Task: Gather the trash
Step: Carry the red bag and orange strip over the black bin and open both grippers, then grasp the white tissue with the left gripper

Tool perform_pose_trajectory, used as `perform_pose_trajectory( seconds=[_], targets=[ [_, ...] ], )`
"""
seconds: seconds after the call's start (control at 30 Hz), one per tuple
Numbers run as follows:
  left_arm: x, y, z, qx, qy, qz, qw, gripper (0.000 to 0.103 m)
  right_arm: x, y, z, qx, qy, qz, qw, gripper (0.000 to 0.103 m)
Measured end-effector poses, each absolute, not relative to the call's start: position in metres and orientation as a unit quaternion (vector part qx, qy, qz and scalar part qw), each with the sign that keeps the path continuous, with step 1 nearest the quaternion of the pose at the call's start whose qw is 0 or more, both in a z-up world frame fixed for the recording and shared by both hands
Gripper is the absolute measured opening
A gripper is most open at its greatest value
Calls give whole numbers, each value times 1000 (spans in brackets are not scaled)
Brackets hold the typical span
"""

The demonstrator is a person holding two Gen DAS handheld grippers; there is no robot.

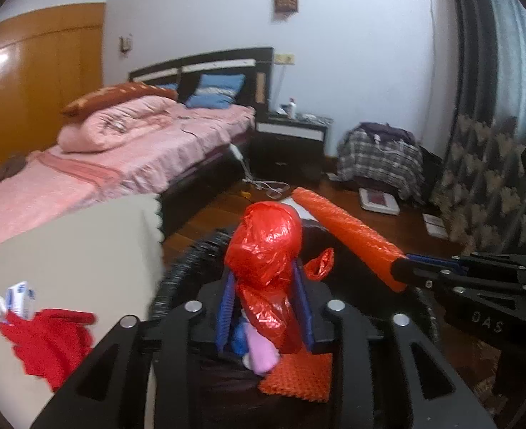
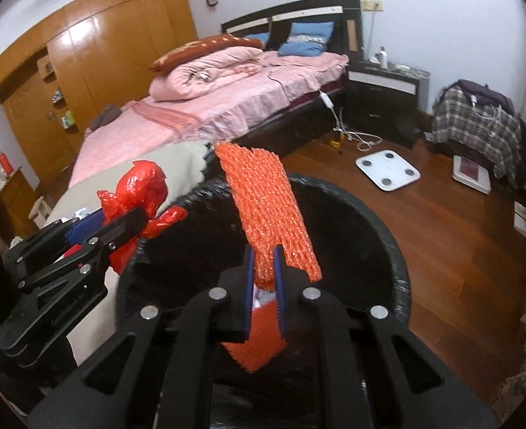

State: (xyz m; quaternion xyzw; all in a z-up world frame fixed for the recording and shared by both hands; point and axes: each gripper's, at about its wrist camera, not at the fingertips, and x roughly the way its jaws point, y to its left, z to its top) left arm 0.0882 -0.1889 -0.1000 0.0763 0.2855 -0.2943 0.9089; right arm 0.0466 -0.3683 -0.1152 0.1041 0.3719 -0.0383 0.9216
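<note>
My left gripper (image 1: 264,282) is shut on a crumpled red plastic bag (image 1: 266,246) and holds it over the black-lined trash bin (image 1: 191,257). It also shows in the right wrist view (image 2: 134,221), with the red bag (image 2: 141,186) at the bin's left rim. My right gripper (image 2: 264,268) is shut on an orange foam net sleeve (image 2: 266,203) above the bin's opening (image 2: 352,236). From the left wrist view the sleeve (image 1: 345,232) sticks out of the right gripper (image 1: 402,271). Inside the bin lie another orange foam net (image 1: 298,375) and a pink item (image 1: 261,350).
A beige-covered surface (image 1: 66,250) at the left carries a red cloth (image 1: 48,339) and a small white-blue packet (image 1: 19,296). A pink bed (image 2: 227,107), a black nightstand (image 2: 384,100), a white floor scale (image 2: 388,169) and a plaid-covered pile (image 2: 477,121) stand beyond on the wooden floor.
</note>
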Motion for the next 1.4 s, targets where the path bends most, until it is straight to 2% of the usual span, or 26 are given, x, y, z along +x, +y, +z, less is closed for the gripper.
perform_pose_trajectory(
  seconds=[0.03,0.07,0.13,0.17,0.23,0.33,0.6,1.03,1.4],
  targets=[
    [89,-191,-102,78,289,-300,906,46,46,-370,-119,105,376,-43,920,20],
    [90,-192,-104,79,290,-305,904,50,45,-371,-121,105,378,-46,919,26],
    [89,-192,-105,81,289,-305,904,54,43,-373,-123,103,376,-58,919,54],
    [88,-188,-105,81,286,-301,906,58,42,-373,-123,102,373,-61,920,58],
    [88,-180,-104,81,283,-291,910,61,42,-370,-122,97,366,-68,923,76],
    [89,-158,-102,78,280,-268,919,68,41,-366,-116,93,345,-69,932,90],
    [92,-75,-96,63,274,-175,944,74,61,-323,-106,75,335,-20,939,96],
    [115,48,-102,34,279,-31,959,74,151,-196,-102,57,325,92,940,96],
    [177,133,-126,9,298,59,953,73,218,-127,-110,41,330,123,935,96]
  ],
)
